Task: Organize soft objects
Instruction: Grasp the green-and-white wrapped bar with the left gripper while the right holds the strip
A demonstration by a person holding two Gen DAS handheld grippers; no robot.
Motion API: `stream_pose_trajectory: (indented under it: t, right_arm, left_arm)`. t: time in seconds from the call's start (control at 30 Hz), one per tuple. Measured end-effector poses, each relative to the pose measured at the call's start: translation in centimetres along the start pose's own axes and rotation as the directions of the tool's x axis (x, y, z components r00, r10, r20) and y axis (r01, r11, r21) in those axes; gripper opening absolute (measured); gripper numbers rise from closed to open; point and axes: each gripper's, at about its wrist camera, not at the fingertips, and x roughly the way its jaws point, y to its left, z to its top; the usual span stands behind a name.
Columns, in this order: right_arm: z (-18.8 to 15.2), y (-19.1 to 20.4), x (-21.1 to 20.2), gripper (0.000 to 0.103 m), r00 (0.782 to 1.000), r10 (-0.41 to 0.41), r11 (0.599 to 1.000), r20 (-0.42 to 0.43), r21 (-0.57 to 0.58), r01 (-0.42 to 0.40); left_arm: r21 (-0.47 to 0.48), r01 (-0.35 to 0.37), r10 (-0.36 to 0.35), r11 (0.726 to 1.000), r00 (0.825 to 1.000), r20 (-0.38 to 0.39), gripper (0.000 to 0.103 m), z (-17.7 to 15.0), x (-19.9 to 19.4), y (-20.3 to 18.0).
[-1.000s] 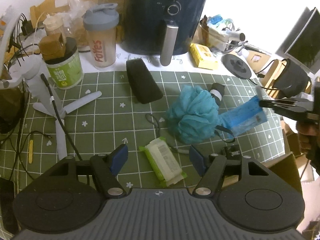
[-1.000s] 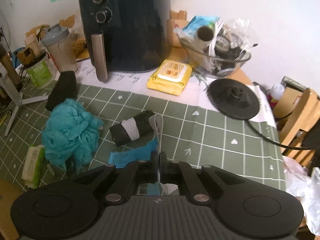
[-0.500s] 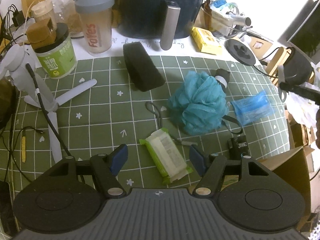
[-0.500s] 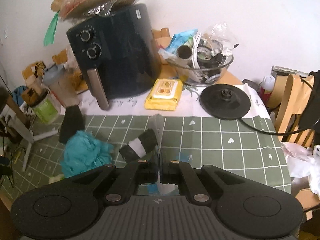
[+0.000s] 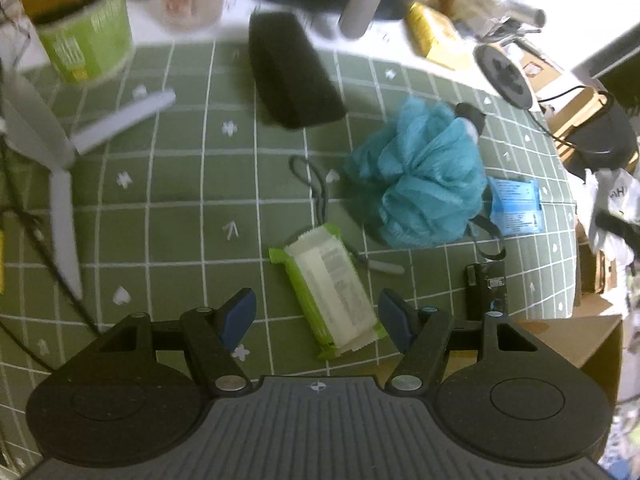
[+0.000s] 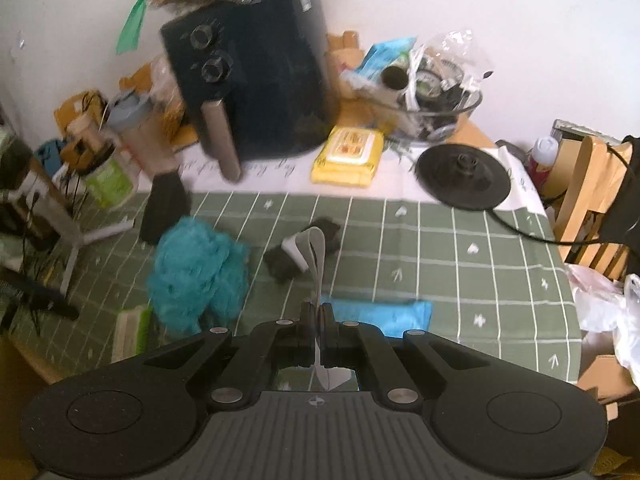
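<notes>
Your left gripper (image 5: 316, 312) hangs with its jaws apart and empty over the green-wrapped tissue pack (image 5: 328, 294), which lies near the front edge of the green grid mat (image 5: 168, 184); its label print is too blurred to read. Your right gripper (image 6: 317, 316) is pinched together on a grey strap (image 6: 316, 256). The teal bath pouf (image 5: 416, 176) sits mid-mat, the blue packet (image 5: 516, 206) just beside it toward the right edge.
</notes>
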Motion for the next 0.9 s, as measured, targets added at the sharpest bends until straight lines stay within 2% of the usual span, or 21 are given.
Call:
stream_pose_trajectory:
  t: [0.27, 0.53, 0.73, 0.8, 0.83, 0.9]
  right_arm:
    - [-3.0, 0.5, -1.2, 0.004, 0.999, 0.028, 0.997, -0.023, 0.066, -0.027]
    - [-4.3, 0.0, -2.3, 0.004, 1.000, 0.016, 0.993, -0.018, 0.114, -0.014]
    - [-4.9, -0.4, -3.0, 0.004, 1.000, 0.005, 0.991, -0.013, 0.137, -0.003]
    - [-5.1, -0.5, -3.1, 0.004, 1.000, 0.003, 0.990, -0.011, 0.143, -0.002]
    - [-5.1, -0.5, -3.1, 0.004, 1.000, 0.002, 0.990, -0.010, 0.144, -0.001]
    - [-5.1, -0.5, -3.2, 0.004, 1.000, 0.004, 0.989, -0.005, 0.145, -0.003]
  left_arm:
    - [-0.008, -0.002, 0.001, 1.000, 0.994, -0.113, 0.067, 1.3, 4.4, 0.6]
    - [0.010, 0.008, -0.006, 1.000, 0.980, -0.199, 0.067, 2.9, 8.2, 0.4]
    - [0.040, -0.012, 0.020, 0.999, 0.980, -0.198, 0.068, 3.6, 8.5, -0.7]
    - [0.064, -0.040, 0.052, 0.997, 0.980, -0.193, 0.064, 3.5, 8.5, -1.2]
    - [0.085, -0.057, 0.072, 0.995, 0.979, -0.190, 0.057, 3.5, 8.5, -1.5]
    - [0.122, -0.070, 0.091, 0.990, 0.980, -0.178, 0.056, 3.4, 8.4, -2.1]
